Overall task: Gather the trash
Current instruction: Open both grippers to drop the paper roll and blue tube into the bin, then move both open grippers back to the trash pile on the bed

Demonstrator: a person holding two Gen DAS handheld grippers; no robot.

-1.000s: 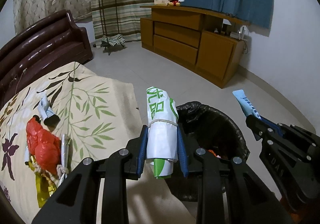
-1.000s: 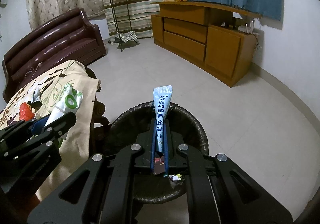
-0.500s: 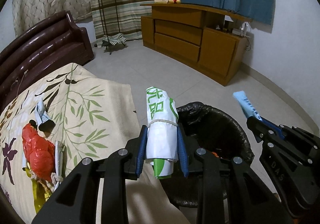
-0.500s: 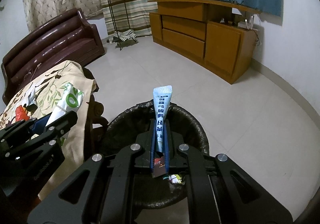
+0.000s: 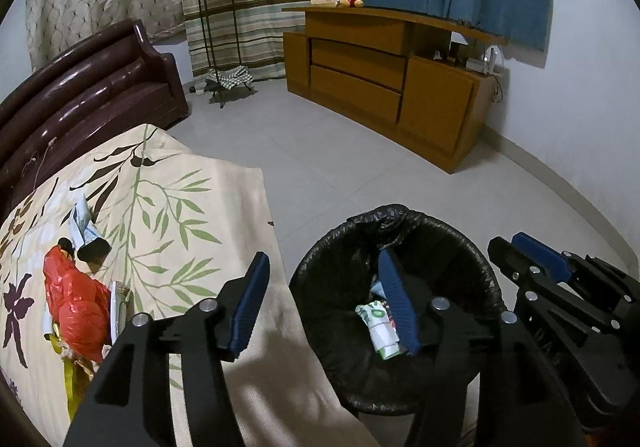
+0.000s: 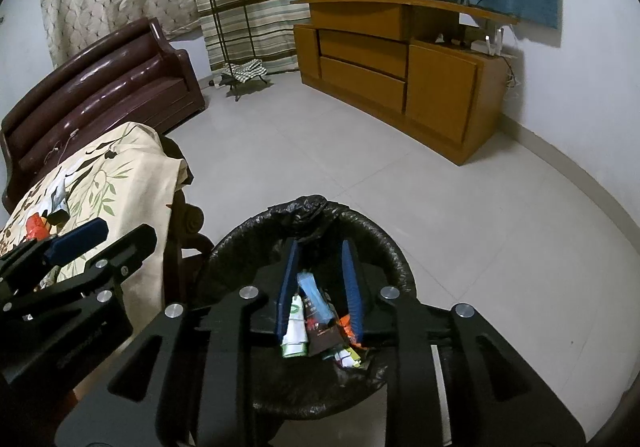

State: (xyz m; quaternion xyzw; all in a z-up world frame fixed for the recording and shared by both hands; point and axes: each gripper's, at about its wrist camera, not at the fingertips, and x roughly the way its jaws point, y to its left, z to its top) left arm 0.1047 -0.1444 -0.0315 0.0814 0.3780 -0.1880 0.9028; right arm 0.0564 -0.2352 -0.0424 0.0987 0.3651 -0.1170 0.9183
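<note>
Now over the round bin w/ black plastic liner (image 5: 400, 307): left tool (image 5: 324, 307) spread wide, nothing between its blue pads; just been opening. Right tool (image 6: 320, 283) parted a little too, also just been opening, pinching nothing. White-and-green rolled paper wrapper (image 5: 380, 327) lying loose inside the bin, light-blue flat sachet (image 6: 316, 295) beside it among other scraps. Drop done for both, by the look of it.

Still on the table, atop the cream leaf-print cloth (image 5: 180, 207): crumpled red plastic bag (image 5: 76, 307), small silvery-white wrapper w/ dark end (image 5: 86, 231), plus yellow bits at the lower left.

Risks, as judged: left tool sits partly over the cloth edge, not squarely over the bin; swinging back toward the table could snag the hanging cloth and drag remaining trash to the floor. Bin appears light and stands close to the table leg; a knock from either tool on withdrawal could tip it. Red bag thin and slack, likely to slip or come up only partway in a narrow pinch.

Hard to read: bin bottom dark, contents jumbled, exact count unclear. Yellow pieces partly behind the left tool's frame. Table's near end cut off. No hand or person visible.
</note>
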